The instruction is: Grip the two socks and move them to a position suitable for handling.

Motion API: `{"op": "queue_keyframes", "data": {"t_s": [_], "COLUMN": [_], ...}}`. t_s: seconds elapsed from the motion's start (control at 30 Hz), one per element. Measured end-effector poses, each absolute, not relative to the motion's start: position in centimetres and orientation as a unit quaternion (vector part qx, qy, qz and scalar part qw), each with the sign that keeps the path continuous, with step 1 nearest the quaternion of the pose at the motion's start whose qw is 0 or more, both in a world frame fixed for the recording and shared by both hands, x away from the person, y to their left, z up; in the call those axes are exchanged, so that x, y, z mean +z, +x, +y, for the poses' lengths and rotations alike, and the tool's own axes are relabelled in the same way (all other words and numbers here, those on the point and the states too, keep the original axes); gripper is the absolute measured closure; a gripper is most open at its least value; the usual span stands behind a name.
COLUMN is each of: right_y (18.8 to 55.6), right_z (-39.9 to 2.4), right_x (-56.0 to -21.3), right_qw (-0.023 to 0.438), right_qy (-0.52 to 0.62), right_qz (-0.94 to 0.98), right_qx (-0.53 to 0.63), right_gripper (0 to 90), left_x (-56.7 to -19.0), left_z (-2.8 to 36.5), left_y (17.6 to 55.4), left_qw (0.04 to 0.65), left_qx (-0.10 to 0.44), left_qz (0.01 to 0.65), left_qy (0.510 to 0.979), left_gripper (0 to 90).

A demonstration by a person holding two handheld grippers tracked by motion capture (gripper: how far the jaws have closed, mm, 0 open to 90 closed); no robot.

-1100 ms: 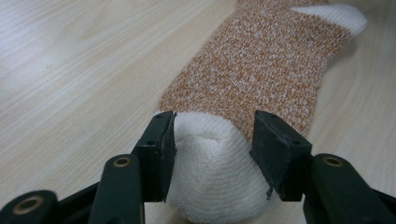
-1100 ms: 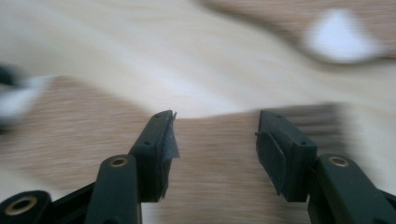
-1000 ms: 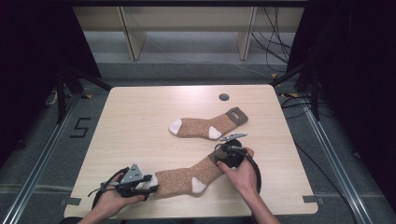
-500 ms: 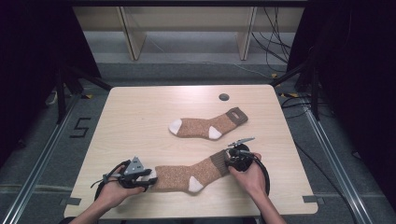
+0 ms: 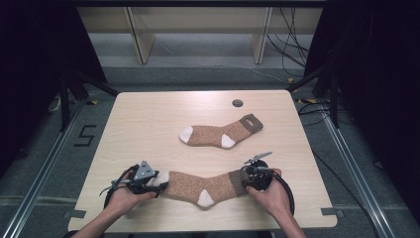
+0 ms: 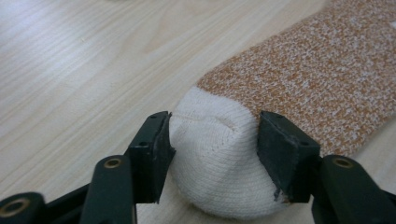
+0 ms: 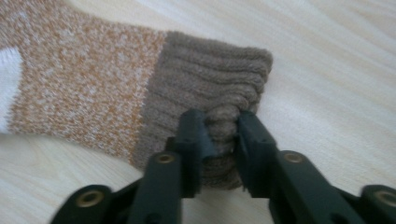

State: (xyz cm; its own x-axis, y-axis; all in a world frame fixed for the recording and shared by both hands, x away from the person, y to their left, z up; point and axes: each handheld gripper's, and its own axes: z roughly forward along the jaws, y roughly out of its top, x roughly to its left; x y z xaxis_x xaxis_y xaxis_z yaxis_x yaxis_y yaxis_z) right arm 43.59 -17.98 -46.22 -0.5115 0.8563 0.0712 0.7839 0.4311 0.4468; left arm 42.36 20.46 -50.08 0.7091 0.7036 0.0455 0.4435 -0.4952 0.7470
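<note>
Socks are the work here: the near sock [image 5: 203,184] lies at the table's [image 5: 148,124] six o'clock edge, long axis running nine to three, white toe [image 6: 219,163] toward nine, ribbed cuff [image 7: 210,93] toward three. Since a second ago it has slid nearer the person and been drawn out straighter, likely readying it for pairing. The left gripper [image 5: 157,182] has just widened its jaws, which flank the toe, pads touching it. The right gripper [image 5: 242,179], also just opening a little, pinches a fold of cuff. The second sock [image 5: 218,134] rests toward twelve, well apart.
</note>
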Motion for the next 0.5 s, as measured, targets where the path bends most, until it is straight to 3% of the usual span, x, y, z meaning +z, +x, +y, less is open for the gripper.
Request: {"op": "queue_keyframes", "data": {"t_s": [0.17, 0.5], "right_y": [45.2, 53.7], "right_z": [-18.1, -15.2], "right_x": [-44.1, -43.6], "right_qw": [0.122, 0.157], "right_qy": [0.489, 0.498], "right_qz": [0.823, 0.803], "right_qx": [0.261, 0.288], "right_gripper": [55.2, 48.1], "left_x": [-49.2, -48.4], "left_z": [20.9, 22.0], "left_y": [42.1, 40.2], "left_qw": [0.389, 0.432], "left_qx": [0.2, 0.205], "left_qz": [0.354, 0.378], "left_qy": [0.826, 0.793], "left_gripper": [37.3, 34.8]}}
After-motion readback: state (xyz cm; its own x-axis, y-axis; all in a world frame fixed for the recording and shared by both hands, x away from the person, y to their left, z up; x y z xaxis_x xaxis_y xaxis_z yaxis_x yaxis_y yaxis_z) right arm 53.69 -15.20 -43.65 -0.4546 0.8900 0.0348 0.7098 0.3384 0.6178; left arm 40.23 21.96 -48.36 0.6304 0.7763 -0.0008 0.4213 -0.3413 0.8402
